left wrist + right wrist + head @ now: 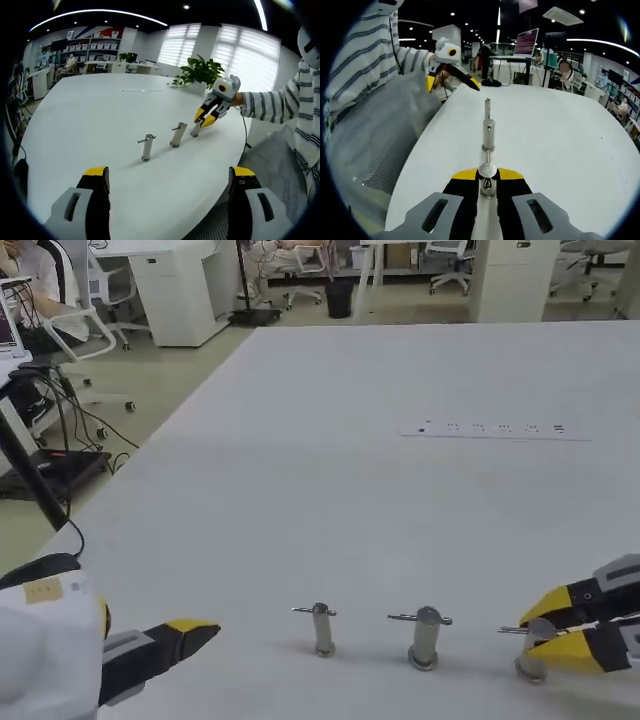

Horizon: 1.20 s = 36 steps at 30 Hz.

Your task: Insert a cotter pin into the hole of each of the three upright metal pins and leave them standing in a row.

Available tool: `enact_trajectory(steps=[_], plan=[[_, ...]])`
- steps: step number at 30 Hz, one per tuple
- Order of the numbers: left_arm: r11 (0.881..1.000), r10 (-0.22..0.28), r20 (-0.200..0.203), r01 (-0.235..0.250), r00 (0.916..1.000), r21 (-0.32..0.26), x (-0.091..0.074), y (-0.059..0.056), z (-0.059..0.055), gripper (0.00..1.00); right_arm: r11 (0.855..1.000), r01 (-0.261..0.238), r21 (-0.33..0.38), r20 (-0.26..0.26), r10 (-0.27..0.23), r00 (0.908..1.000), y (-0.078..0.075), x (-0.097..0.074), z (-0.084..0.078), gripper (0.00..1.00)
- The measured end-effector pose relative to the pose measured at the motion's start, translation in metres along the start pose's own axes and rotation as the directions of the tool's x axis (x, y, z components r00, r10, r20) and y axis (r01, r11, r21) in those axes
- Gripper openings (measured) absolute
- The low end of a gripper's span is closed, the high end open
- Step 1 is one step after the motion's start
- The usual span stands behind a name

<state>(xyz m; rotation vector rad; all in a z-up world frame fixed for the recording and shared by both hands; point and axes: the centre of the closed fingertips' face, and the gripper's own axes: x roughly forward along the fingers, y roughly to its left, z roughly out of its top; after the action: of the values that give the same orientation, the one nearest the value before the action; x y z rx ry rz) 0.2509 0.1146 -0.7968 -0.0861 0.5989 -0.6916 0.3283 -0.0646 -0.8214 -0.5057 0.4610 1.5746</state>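
Observation:
Three upright metal pins stand in a row near the table's front edge: left pin, middle pin, right pin. A cotter pin crosses the top of each. My right gripper is at the right pin, shut on the looped end of its cotter pin, whose thin tip pokes out on the pin's left side. In the right gripper view the middle pin and left pin line up beyond. My left gripper stands open and holds nothing, a short way left of the row.
A white power strip lies flat at the far right of the white table. The table's left edge drops to a floor with cables and office chairs. A potted plant stands beyond the table.

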Motion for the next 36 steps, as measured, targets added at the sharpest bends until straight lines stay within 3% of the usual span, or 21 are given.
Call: enact_trajectory(steps=[9, 11, 12, 20, 22, 24, 31, 33, 36], plan=[[1.0, -0.009, -0.012, 0.009, 0.9999, -0.01, 0.005, -0.005, -0.002, 0.98, 1.0, -0.009, 0.018, 0.042, 0.008, 0.9991, -0.002, -0.001, -0.001, 0.13], [1.0, -0.014, -0.014, 0.014, 0.9998, -0.014, 0.005, -0.006, -0.002, 0.98, 0.998, -0.018, 0.064, 0.053, 0.014, 0.9985, 0.0, 0.0, 0.0, 0.14], [1.0, -0.017, -0.017, 0.017, 0.9997, -0.019, 0.005, -0.007, -0.004, 0.98, 0.999, -0.014, 0.038, 0.052, 0.012, 0.9986, 0.0, 0.0, 0.0, 0.14], [0.999, -0.024, -0.016, 0.023, 0.9996, -0.023, 0.006, -0.011, -0.007, 0.97, 0.999, 0.004, 0.036, 0.038, -0.005, 0.9993, 0.001, 0.002, -0.003, 0.15], [0.999, -0.024, -0.015, 0.024, 0.9996, -0.023, 0.005, -0.011, -0.007, 0.98, 1.0, 0.0, 0.027, -0.001, 0.0, 1.0, 0.004, 0.004, -0.01, 0.19], [1.0, -0.02, -0.011, 0.02, 0.9997, -0.022, 0.004, -0.01, -0.006, 0.98, 0.999, 0.008, 0.038, 0.003, -0.008, 1.0, 0.004, 0.005, -0.011, 0.27], [1.0, -0.005, 0.004, 0.005, 1.0, -0.014, -0.002, -0.006, -0.002, 0.98, 0.989, 0.064, 0.131, 0.051, -0.072, 0.9961, -0.002, -0.003, -0.001, 0.37], [1.0, 0.002, 0.02, -0.001, 0.9998, -0.017, -0.005, -0.006, 0.001, 0.98, 0.979, 0.075, 0.188, 0.122, -0.099, 0.9876, -0.004, -0.01, 0.012, 0.41], [1.0, 0.003, 0.036, -0.002, 0.9993, -0.026, -0.007, -0.006, 0.003, 0.99, 0.971, 0.113, 0.21, 0.149, -0.146, 0.9779, -0.007, -0.022, 0.021, 0.42]])
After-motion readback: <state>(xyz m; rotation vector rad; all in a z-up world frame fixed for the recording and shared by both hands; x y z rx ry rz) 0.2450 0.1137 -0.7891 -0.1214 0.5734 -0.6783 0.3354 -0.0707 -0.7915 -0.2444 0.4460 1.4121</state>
